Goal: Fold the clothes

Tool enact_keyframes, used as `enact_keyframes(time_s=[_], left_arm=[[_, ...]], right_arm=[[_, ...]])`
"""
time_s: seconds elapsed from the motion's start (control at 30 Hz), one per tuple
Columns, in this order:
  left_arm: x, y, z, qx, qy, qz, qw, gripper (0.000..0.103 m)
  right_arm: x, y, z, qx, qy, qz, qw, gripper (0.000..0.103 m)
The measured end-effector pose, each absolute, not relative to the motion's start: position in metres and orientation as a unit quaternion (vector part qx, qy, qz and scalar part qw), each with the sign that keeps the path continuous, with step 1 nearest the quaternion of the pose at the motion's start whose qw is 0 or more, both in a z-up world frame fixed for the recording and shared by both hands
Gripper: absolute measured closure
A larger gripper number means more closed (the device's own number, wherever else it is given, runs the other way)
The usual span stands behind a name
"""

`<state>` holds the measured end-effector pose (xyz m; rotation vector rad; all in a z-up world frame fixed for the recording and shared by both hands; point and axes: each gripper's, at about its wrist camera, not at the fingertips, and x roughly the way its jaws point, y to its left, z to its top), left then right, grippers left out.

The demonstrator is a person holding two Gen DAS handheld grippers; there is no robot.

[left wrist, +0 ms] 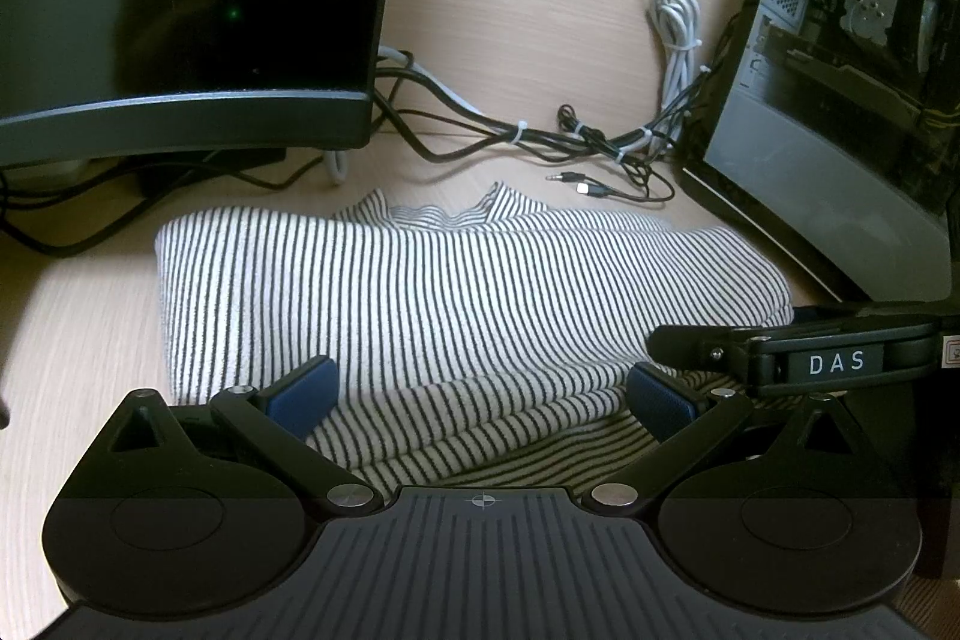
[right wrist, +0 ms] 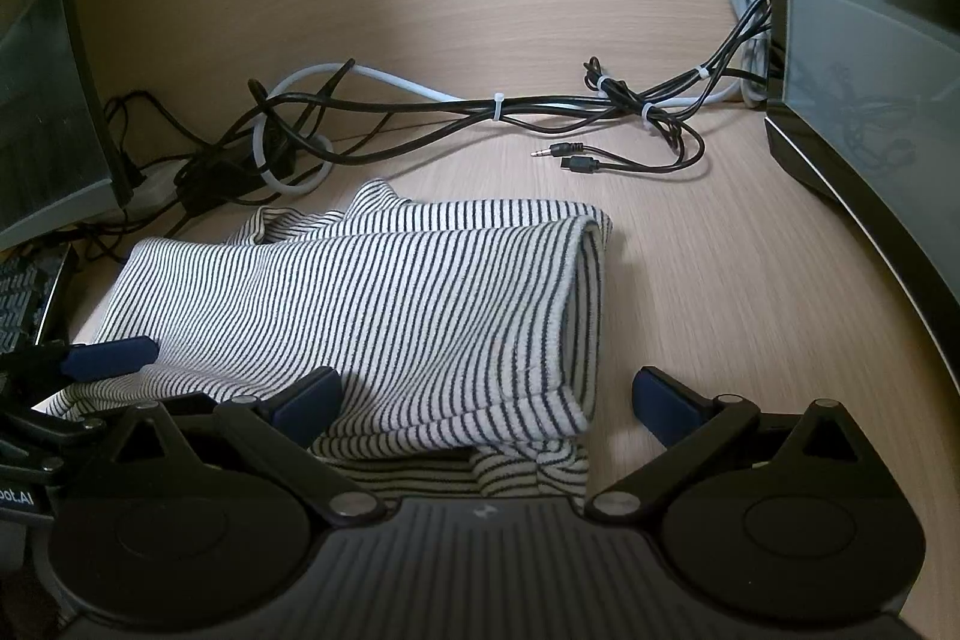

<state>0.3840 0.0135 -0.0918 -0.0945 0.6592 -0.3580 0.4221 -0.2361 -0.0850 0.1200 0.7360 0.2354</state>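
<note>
So the left gripper has its jaws spread wide with nothing gripped, just straddling the near edge of the striped shirt. The shirt's black-and-white, folded into a chunky layered rectangle in the middle of the desk, collar at the far side near the cables. Right gripper is wide open too, empty, over the shirt's near right corner.

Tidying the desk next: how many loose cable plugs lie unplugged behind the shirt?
2: an audio jack plug and a flat connector, side by side on the desk behind the striped shirt. Others may be hidden.
</note>
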Motion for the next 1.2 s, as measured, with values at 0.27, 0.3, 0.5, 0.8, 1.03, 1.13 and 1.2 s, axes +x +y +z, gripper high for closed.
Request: enact_keyframes(time_s=[0.27, 0.3, 0.5, 0.8, 1.03, 1.13, 1.2], left_arm=[[0.385, 0.014, -0.092, -0.045, 0.322, -0.177, 0.929, 0.000], [0.385, 0.014, -0.092, -0.042, 0.324, -0.177, 0.928, 0.000], [0.385, 0.009, -0.091, -0.021, 0.332, -0.178, 0.926, 0.000], [0.380, 0.035, -0.071, -0.103, 0.362, -0.152, 0.914, 0.000], [0.380, 0.036, -0.068, -0.115, 0.379, -0.128, 0.909, 0.000], [0.373, 0.043, -0.057, -0.154, 0.386, -0.107, 0.903, 0.000], [0.370, 0.047, -0.053, -0.167, 0.404, -0.081, 0.896, 0.000]], right_arm=[[0.425, -0.232, -0.084, 0.042, 0.372, 0.120, 0.920, 0.000], [0.426, -0.232, -0.084, 0.037, 0.375, 0.123, 0.918, 0.000], [0.430, -0.233, -0.083, 0.025, 0.382, 0.143, 0.912, 0.000], [0.407, -0.223, -0.039, -0.038, 0.300, 0.158, 0.940, 0.036], [0.436, -0.211, -0.061, -0.056, 0.387, 0.206, 0.897, 0.038], [0.460, -0.208, -0.052, -0.044, 0.380, 0.217, 0.898, 0.039], [0.479, -0.204, -0.047, -0.031, 0.375, 0.224, 0.899, 0.039]])
